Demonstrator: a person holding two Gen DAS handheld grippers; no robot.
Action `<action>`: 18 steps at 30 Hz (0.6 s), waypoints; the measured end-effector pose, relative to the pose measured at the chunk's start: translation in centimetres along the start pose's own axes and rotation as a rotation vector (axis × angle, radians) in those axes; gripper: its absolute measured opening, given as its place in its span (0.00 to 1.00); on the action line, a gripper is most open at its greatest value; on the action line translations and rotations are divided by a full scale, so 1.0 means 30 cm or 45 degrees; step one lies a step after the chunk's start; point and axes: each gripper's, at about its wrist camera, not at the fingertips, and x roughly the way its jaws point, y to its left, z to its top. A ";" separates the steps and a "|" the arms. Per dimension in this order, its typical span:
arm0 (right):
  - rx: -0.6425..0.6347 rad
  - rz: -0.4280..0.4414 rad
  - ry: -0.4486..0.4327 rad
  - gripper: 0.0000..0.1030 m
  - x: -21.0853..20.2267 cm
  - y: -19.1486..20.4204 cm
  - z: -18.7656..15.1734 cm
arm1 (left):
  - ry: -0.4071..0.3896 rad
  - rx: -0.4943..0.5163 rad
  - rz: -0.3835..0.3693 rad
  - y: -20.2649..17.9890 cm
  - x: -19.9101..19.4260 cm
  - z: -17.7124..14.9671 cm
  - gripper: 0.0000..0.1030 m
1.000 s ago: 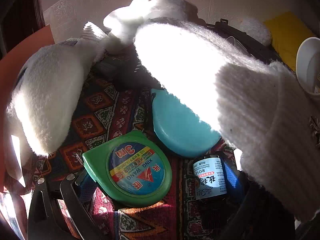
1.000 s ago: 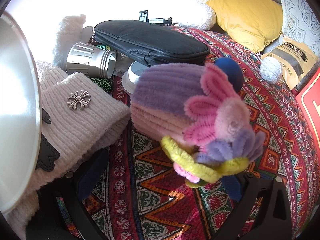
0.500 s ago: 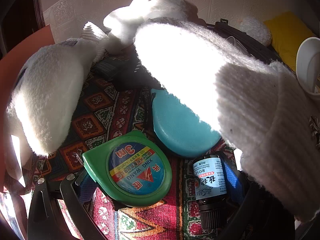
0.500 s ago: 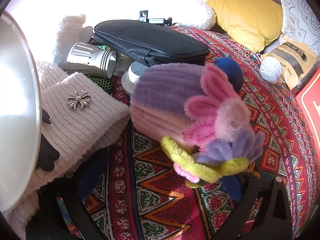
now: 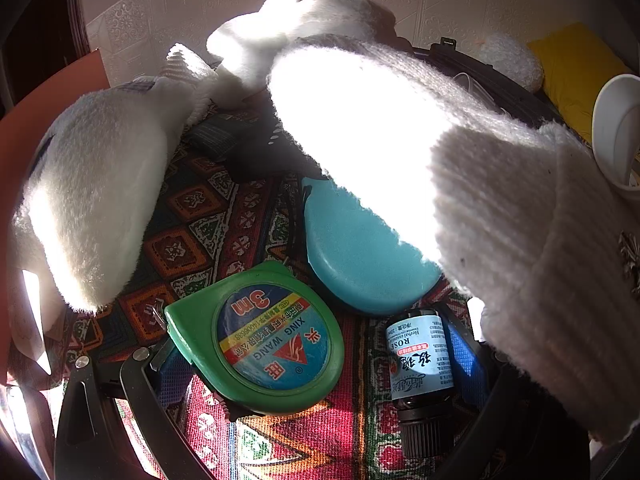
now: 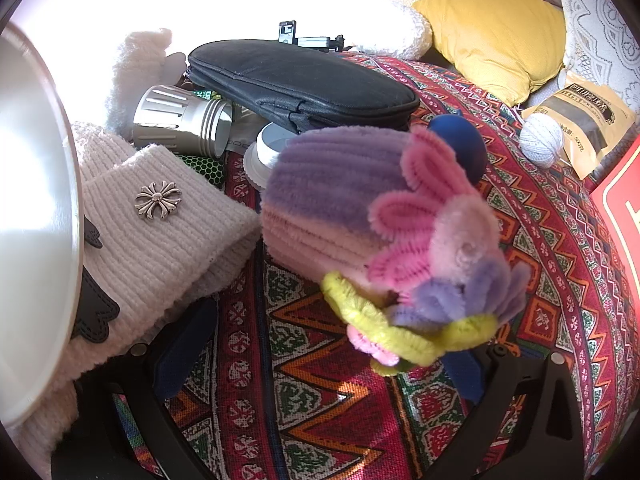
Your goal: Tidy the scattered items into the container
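In the left wrist view, my left gripper (image 5: 316, 360) is open wide and low over the patterned cloth. A green 3 m tape measure (image 5: 260, 340) and a small dark bottle with a pale blue label (image 5: 420, 356) lie between its blue pads. Beyond them a teal round case (image 5: 360, 256) sits half under a white knit hat (image 5: 460, 184). In the right wrist view, my right gripper (image 6: 326, 360) is also open. A purple and pink pipe-cleaner flower bundle (image 6: 360, 216) lies just ahead of it, with the yellow stem near the right pad. A metal basin rim (image 6: 36, 220) fills the left edge.
A white plush toy (image 5: 92, 200) lies on the left. A black pouch (image 6: 300, 80), silver flashlight (image 6: 180, 120), white jar lid (image 6: 268, 148), blue ball (image 6: 464, 140), yarn ball (image 6: 540, 140), brown packet (image 6: 580, 116) and yellow cushion (image 6: 492, 28) crowd the far side.
The left view has drawn back slightly, so the bottle's ribbed cap now shows. The right view is unchanged.
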 end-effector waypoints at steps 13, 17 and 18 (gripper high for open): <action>0.001 0.000 0.000 0.99 0.000 0.001 0.001 | 0.000 0.000 0.000 0.002 0.003 -0.002 1.00; 0.001 0.000 0.000 0.99 0.000 0.001 0.001 | 0.001 0.000 0.000 0.002 0.003 0.000 1.00; 0.001 -0.001 0.000 0.99 0.000 0.002 0.001 | 0.001 0.000 0.000 0.001 0.004 0.000 1.00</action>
